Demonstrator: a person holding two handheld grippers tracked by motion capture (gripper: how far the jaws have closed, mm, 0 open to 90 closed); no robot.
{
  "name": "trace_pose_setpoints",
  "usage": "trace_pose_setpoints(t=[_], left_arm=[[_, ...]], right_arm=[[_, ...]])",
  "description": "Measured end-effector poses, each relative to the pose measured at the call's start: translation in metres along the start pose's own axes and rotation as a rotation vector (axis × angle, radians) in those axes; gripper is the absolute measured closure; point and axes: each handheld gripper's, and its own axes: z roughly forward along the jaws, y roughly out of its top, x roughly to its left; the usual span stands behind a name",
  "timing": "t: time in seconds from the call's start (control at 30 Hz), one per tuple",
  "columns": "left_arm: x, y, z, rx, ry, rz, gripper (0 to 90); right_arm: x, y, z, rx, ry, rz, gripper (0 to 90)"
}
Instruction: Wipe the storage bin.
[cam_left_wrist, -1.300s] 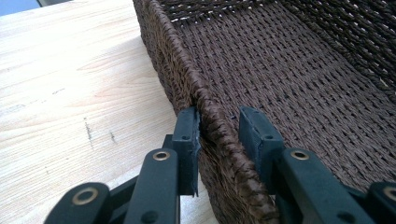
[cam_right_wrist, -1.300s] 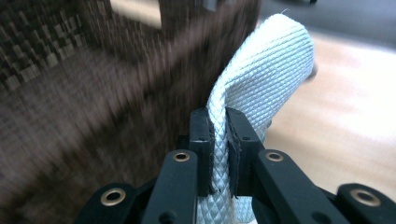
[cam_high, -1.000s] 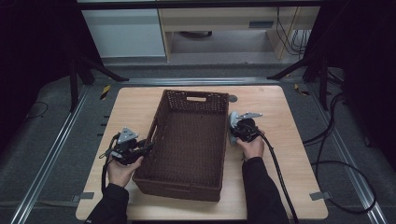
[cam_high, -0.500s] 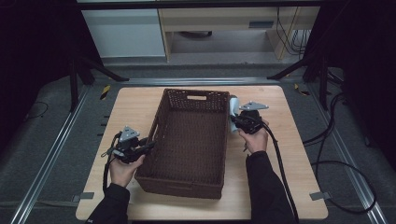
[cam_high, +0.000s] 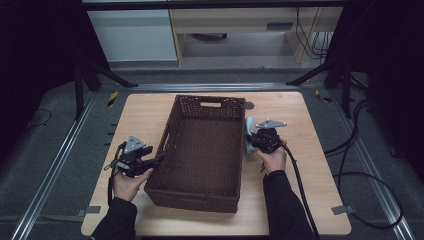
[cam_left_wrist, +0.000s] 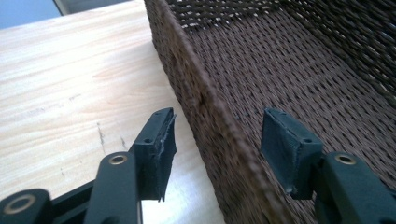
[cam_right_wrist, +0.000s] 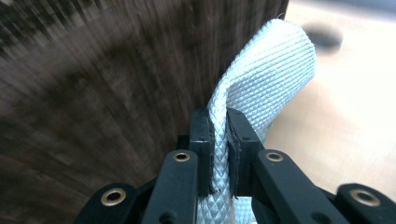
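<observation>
Strap (cam_right_wrist: 261, 88) rises at twelve o'clock from the right gripper (cam_high: 256, 141), jaws clamped on it; basket (cam_high: 202, 150) wall at nine. Left gripper (cam_left_wrist: 217, 149), jaws just opening, straddles the rim.

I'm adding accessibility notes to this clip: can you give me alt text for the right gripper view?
The right hand-held gripper is shut on a folded strip of pale, woven webbing that stands up between its black jaws. To the left, close by, is the blurred dark brown wall of a wicker basket. To the right lies the light wooden table.
</observation>
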Motion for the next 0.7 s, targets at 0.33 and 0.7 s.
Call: trace_pose_setpoints(t=[0.33, 0.7], left_arm=[[-0.006, -0.007, -0.001, 0.011, -0.044, 0.010, 67.3], [-0.003, -0.002, 0.009, -0.002, -0.041, -0.004, 68.9]], right_arm=[[0.009, 0.016, -0.020, -0.037, 0.015, -0.068, 82.9], [0.007, -0.030, 0.010, 0.100, 0.031, -0.032, 82.8]])
